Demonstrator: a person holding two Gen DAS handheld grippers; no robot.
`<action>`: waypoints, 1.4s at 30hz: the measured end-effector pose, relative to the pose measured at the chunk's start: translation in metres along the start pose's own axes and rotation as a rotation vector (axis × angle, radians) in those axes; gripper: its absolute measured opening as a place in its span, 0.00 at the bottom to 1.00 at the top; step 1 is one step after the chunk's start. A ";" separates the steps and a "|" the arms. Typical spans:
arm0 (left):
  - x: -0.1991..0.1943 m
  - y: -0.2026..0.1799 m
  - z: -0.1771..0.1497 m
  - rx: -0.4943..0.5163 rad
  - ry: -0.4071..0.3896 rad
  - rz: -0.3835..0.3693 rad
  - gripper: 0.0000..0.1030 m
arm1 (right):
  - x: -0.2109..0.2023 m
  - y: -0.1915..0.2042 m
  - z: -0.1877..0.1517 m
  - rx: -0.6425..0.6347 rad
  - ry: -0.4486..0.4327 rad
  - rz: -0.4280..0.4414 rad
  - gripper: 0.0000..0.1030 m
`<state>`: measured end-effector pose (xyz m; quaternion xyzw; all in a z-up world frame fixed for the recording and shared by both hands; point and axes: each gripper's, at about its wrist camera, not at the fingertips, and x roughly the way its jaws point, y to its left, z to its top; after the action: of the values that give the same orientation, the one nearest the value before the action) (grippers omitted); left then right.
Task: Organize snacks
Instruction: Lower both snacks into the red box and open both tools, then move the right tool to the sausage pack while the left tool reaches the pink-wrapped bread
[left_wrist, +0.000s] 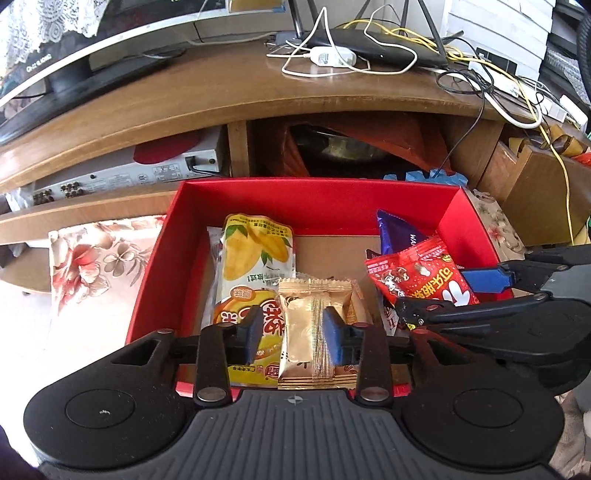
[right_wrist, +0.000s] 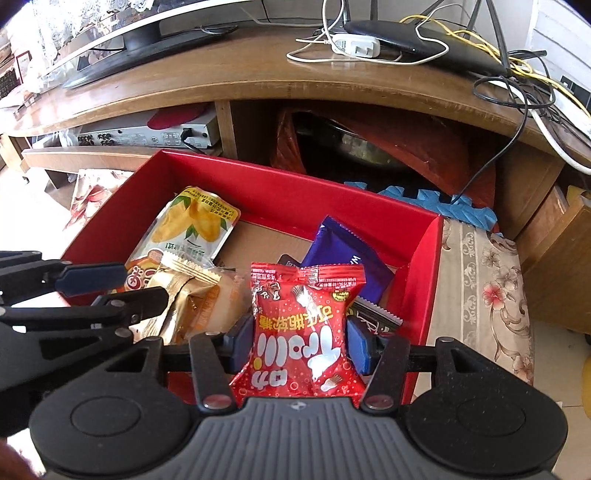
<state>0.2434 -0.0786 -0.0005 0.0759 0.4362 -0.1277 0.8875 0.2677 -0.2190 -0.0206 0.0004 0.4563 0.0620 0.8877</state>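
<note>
A: Below a cable-strewn wooden TV stand (left_wrist: 221, 92) sits the open red cardboard box (left_wrist: 317, 195), half filled with snacks.

B: The left gripper (left_wrist: 291, 332) pinches a gold foil packet (left_wrist: 310, 332) above the box's near edge; the right gripper (right_wrist: 299, 343) clamps a red crinkly candy bag (right_wrist: 303, 332) there.

A: Both look light, soft and slippery, so grip mid-body.

A red open-topped box (left_wrist: 317, 199) is holding the snacks, its brown floor showing bare mid-box. A yellow mango pouch (left_wrist: 255, 258) is lying flat at its left side, a gold wrapped packet (left_wrist: 310, 325) is overlapping that pouch's near end, and a red gummy bag (right_wrist: 303, 332) is sitting over a purple wrapper (right_wrist: 343, 254) at right.
</note>
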 end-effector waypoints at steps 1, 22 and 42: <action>0.000 0.000 0.000 -0.002 -0.002 0.001 0.49 | 0.000 -0.001 0.000 0.003 0.001 -0.001 0.47; -0.023 0.000 -0.005 -0.007 -0.038 -0.013 0.75 | -0.024 -0.008 -0.002 0.038 -0.047 -0.003 0.51; -0.054 0.002 -0.034 -0.005 -0.040 -0.060 0.82 | -0.072 -0.001 -0.039 0.025 -0.072 0.043 0.52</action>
<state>0.1870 -0.0592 0.0219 0.0579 0.4209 -0.1545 0.8920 0.1945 -0.2304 0.0150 0.0236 0.4246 0.0751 0.9020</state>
